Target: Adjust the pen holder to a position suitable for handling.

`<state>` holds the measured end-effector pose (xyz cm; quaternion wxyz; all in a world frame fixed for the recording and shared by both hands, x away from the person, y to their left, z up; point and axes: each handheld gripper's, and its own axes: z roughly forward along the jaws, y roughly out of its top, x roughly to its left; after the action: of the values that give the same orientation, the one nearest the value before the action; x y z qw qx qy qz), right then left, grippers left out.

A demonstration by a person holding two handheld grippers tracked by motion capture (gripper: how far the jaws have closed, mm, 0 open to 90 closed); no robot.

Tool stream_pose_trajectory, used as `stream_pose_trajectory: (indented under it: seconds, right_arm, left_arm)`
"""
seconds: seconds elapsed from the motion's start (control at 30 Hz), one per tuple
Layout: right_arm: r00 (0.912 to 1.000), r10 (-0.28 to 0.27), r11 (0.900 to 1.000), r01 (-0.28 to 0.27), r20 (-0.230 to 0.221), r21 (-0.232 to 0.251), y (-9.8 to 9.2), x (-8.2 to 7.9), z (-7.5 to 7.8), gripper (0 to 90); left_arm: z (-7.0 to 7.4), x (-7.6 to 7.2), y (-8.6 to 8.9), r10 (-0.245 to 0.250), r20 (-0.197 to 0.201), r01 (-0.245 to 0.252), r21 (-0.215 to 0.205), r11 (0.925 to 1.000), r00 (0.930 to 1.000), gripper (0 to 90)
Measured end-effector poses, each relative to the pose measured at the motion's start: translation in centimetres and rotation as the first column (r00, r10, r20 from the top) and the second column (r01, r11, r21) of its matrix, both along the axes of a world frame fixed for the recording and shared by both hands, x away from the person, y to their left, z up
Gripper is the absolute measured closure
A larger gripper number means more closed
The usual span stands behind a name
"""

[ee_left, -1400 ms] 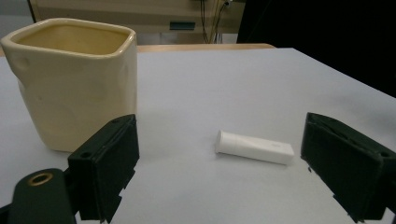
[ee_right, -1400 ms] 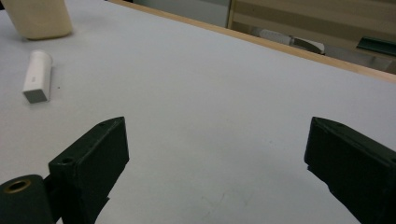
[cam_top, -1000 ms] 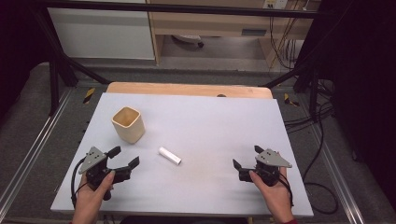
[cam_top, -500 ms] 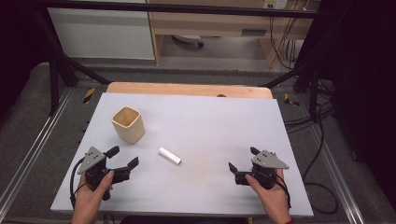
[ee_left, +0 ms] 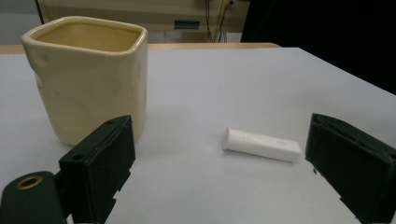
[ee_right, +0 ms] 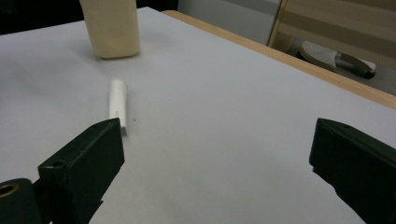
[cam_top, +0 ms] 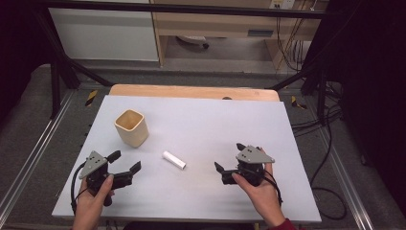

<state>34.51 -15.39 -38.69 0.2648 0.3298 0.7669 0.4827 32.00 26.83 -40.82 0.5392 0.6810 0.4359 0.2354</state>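
a small white tube lies on the surface between both grippers, jaws spread. it looks light, stiff and smooth; pinch it across its middle.

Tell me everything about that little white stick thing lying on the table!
The little white tube is a short, smooth, matte cylinder that looks like plastic, rounded at one end and flatter at the other. It lies flat on its side on the pale table, slanted, near the middle. The cream cup stands apart from it, farther back. Nothing touches it except the table. The left gripper and right gripper sit on either side of it, both open and empty.
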Motion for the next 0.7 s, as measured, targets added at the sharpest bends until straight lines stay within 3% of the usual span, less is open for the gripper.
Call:
stream_pose_trajectory:
  seconds: [0.13,0.3,0.43,0.7]
  right_arm:
    - [0.9996,0.028,1.0,-0.028,0.001,-0.007,1.9,1.2,0.7,3.3]
    - [0.9962,0.076,0.997,-0.077,-0.041,-0.012,4.8,2.7,0.6,3.4]
    - [0.9903,0.113,0.992,-0.117,-0.081,-0.044,7.0,3.3,-0.5,4.8]
    - [0.9728,0.171,0.982,-0.181,-0.156,-0.053,9.2,2.9,-2.8,5.5]
  left_arm:
    - [0.0,0.0,0.0,-0.003,0.002,0.003,0.003,1.0,1.0,8.1]
    - [0.0,0.0,-0.1,-0.003,0.001,0.003,0.003,1.0,1.0,8.1]
    - [0.0,0.0,-0.1,-0.002,0.002,0.002,0.001,1.0,1.0,7.9]
    - [0.0,0.1,-0.3,-0.015,0.0,0.015,0.004,0.9999,0.9999,8.0]
